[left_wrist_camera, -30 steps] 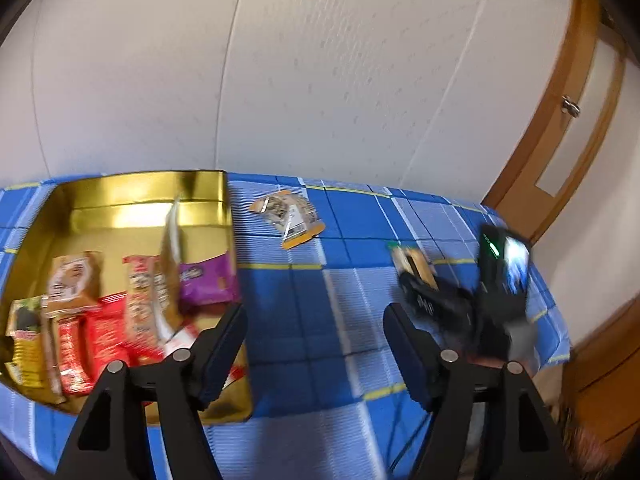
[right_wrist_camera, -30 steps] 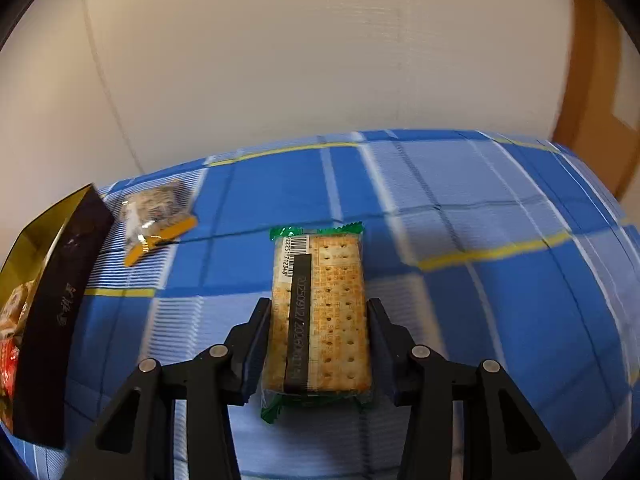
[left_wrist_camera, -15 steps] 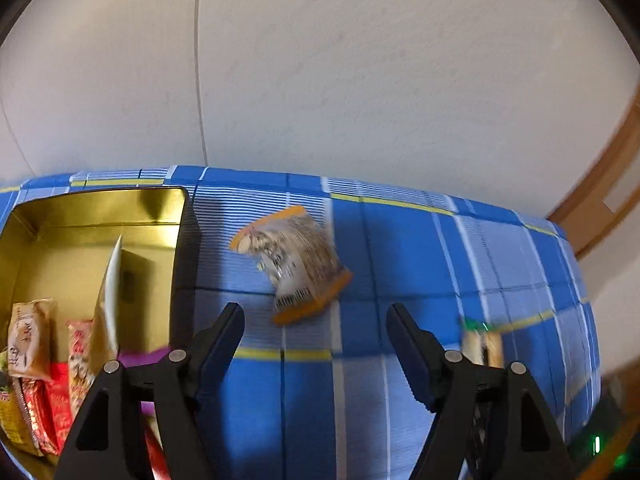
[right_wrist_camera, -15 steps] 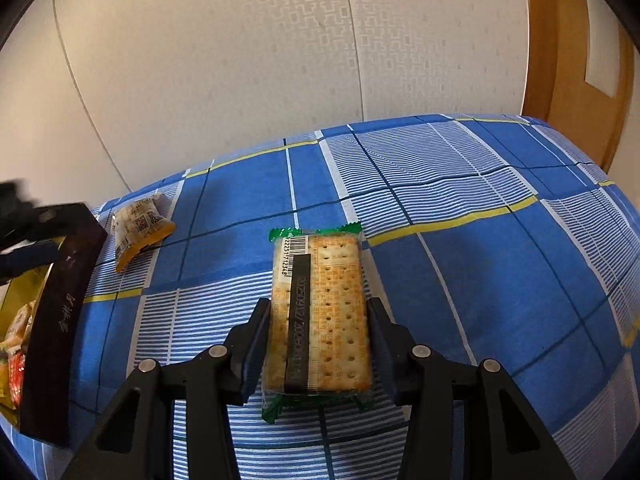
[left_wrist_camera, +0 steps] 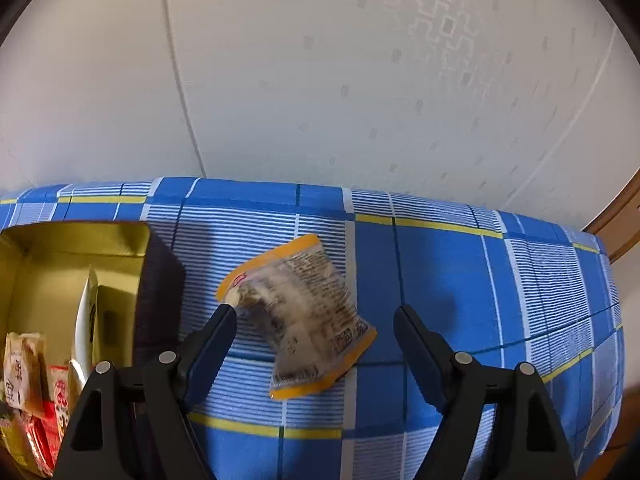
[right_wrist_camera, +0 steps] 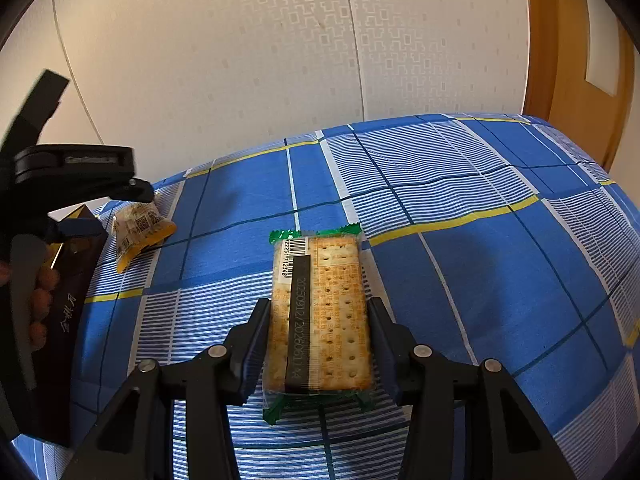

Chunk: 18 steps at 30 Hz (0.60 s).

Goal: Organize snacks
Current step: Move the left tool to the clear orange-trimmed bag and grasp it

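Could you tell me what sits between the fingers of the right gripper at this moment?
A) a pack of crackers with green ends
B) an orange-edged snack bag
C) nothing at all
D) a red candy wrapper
A: in the right wrist view the pack of crackers lies on the blue checked cloth with the right gripper closed against its two long sides.

On the cracker packet [right_wrist_camera: 320, 312] in my right tool [right_wrist_camera: 318, 330], a black strip reads roughly "20250912/20260611", beside a barcode with digits I half make out. The dark box [right_wrist_camera: 66, 316] at nine o'clock bears gold characters, unreadable to me.
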{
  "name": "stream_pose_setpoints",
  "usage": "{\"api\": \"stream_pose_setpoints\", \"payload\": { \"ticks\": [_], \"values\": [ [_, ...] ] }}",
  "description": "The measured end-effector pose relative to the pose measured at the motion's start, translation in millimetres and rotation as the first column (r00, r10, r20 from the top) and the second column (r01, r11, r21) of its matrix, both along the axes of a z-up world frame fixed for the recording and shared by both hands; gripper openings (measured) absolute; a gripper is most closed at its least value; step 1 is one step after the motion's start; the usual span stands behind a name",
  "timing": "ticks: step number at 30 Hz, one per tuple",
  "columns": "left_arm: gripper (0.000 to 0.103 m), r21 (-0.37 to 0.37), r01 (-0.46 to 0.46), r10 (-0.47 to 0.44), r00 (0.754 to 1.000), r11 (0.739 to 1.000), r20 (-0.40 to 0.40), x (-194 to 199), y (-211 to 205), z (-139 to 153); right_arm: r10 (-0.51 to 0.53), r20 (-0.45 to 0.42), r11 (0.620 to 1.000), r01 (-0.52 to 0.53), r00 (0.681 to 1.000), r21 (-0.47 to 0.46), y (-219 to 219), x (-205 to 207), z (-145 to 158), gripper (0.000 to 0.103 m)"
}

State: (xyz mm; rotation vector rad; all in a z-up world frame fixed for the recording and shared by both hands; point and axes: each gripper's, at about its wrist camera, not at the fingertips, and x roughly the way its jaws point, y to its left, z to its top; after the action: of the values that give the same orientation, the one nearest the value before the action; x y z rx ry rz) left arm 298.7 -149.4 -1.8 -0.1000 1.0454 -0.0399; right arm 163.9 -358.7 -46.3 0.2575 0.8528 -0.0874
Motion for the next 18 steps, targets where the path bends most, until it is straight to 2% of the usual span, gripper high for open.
{"api": "stream_pose_setpoints", "payload": {
  "ticks": [5, 11, 15, 18],
  "values": [
    [0.082, 0.009, 0.018, -0.018, 1.0, 1.0, -0.018, 7.2, -3.7, -8.8, 0.001, 0.0, 1.0, -0.001, 1.0, 0.0, 0.0, 0.5, 0.1, 0.049],
    [0.08, 0.087, 0.06, -0.063, 0.998, 0.994, 0.026, 7.0, -13.4, -11.9, 0.001, 0.0, 1.0, -0.001, 1.0, 0.0, 0.0, 0.4, 0.0, 0.049],
    [0.059, 0.096, 0.081, -0.084, 0.996, 0.992, 0.023, -0.6, -13.8, -16.3, 0.0, 0.0, 1.0, 0.0, 1.0, 0.0, 0.0, 0.5, 0.0, 0.049],
    [0.056, 0.091, 0.08, -0.082, 0.996, 0.993, 0.019, -6.2, -12.0, -19.3, 0.0, 0.0, 1.0, 0.0, 1.0, 0.002, -0.2, 0.5, -0.1, 0.049]
  ]
}}
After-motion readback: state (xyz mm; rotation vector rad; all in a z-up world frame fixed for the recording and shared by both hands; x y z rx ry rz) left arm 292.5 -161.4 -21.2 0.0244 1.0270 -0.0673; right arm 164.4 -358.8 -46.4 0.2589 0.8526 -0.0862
